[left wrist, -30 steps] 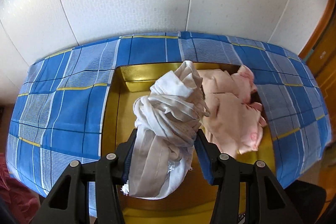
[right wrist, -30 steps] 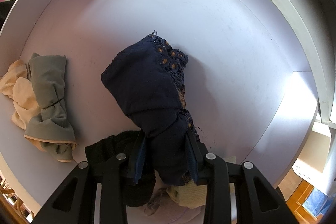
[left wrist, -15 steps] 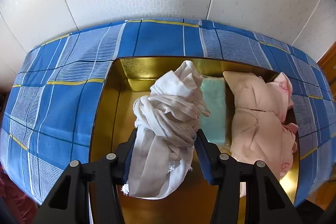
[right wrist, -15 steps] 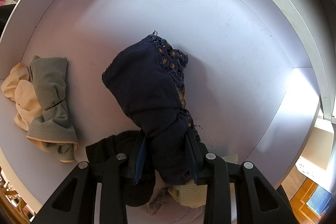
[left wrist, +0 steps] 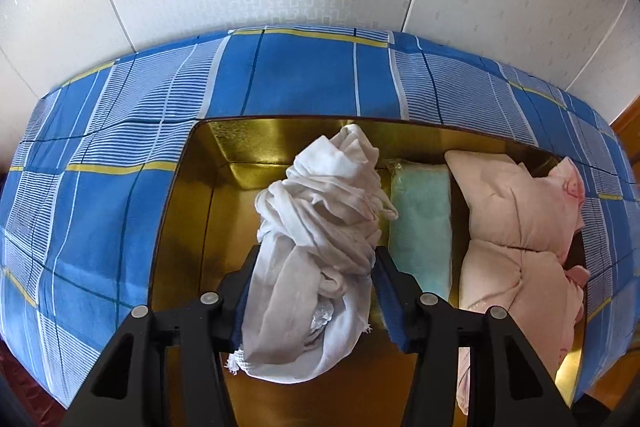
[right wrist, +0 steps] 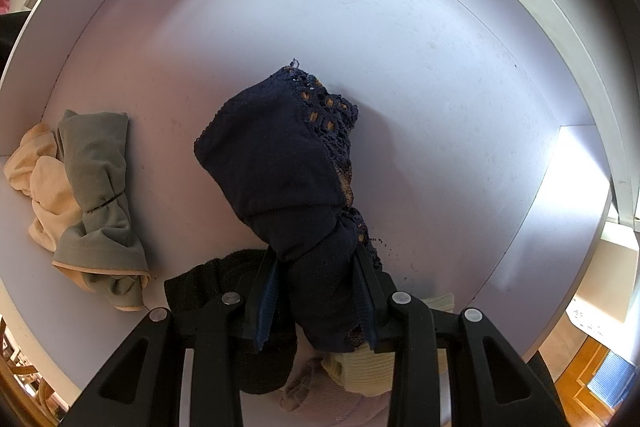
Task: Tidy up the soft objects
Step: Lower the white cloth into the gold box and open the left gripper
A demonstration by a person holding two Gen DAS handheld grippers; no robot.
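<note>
My left gripper (left wrist: 316, 259) holds a crumpled white cloth (left wrist: 320, 227) over the open gold box (left wrist: 248, 143). Its jaws are opening, and both pads still touch the bundle. In the box, a folded mint cloth (left wrist: 420, 227) lies just right of the bundle, with a pale pink garment (left wrist: 516, 227) beyond it. My right gripper (right wrist: 316, 259) points straight down and is shut on a navy lace-edged garment (right wrist: 280, 155), which hangs above a white shelf floor (right wrist: 360, 7).
A blue checked sheet (left wrist: 304, 79) surrounds the box, with a white panelled wall behind. On the white floor lie a grey-green cloth (right wrist: 96, 179) over a cream one (right wrist: 36, 179), a black cloth (right wrist: 216, 279) and a yellow knit (right wrist: 360, 371) under the gripper.
The left gripper has sunk closer to the gold box with the white cloth, and the mint cloth has come into view beside it. The right gripper and navy garment have stayed put.
</note>
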